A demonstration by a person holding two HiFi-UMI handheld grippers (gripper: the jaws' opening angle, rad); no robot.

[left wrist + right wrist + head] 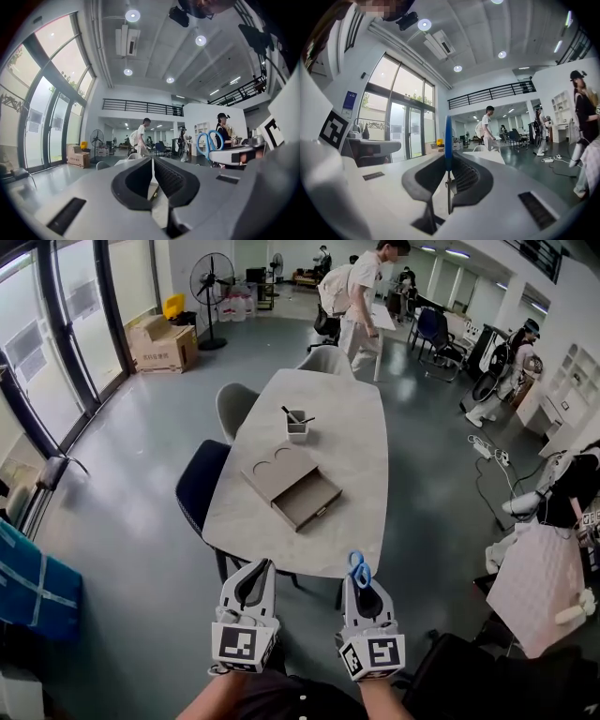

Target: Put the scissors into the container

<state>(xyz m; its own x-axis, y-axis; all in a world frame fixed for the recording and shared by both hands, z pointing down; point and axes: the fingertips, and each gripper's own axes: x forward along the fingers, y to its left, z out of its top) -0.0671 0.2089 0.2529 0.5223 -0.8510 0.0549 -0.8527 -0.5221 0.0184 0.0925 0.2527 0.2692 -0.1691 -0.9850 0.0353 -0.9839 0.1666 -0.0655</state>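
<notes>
Gripping a pair of scissors (357, 568), the right gripper (364, 592) has its jaws closed narrowly on them. The blue handles stick up above the jaws. In the right gripper view, the scissors (448, 140) stand on edge between the ribbed pads of the right gripper (449, 161), with the metal part running down between the jaws.

The left gripper (255, 570) is just beside the right one, at about the same height. In the left gripper view, the jaws of the left gripper (153, 165) are pressed together with nothing between them, and the blue scissor handles (204, 145) show off to the right.

Both grippers are held level at the near end of a long pale surface (352, 446). On its far half stands a small white container (297, 427) with dark pens in it, well apart from the scissors. Nearer the middle lies a flat brown box (292, 486) with its drawer pulled open. A grey chair (232, 407) and a dark blue chair (197, 486) stand along the left side. A person in white (361, 306) stands beyond the far end.
</notes>
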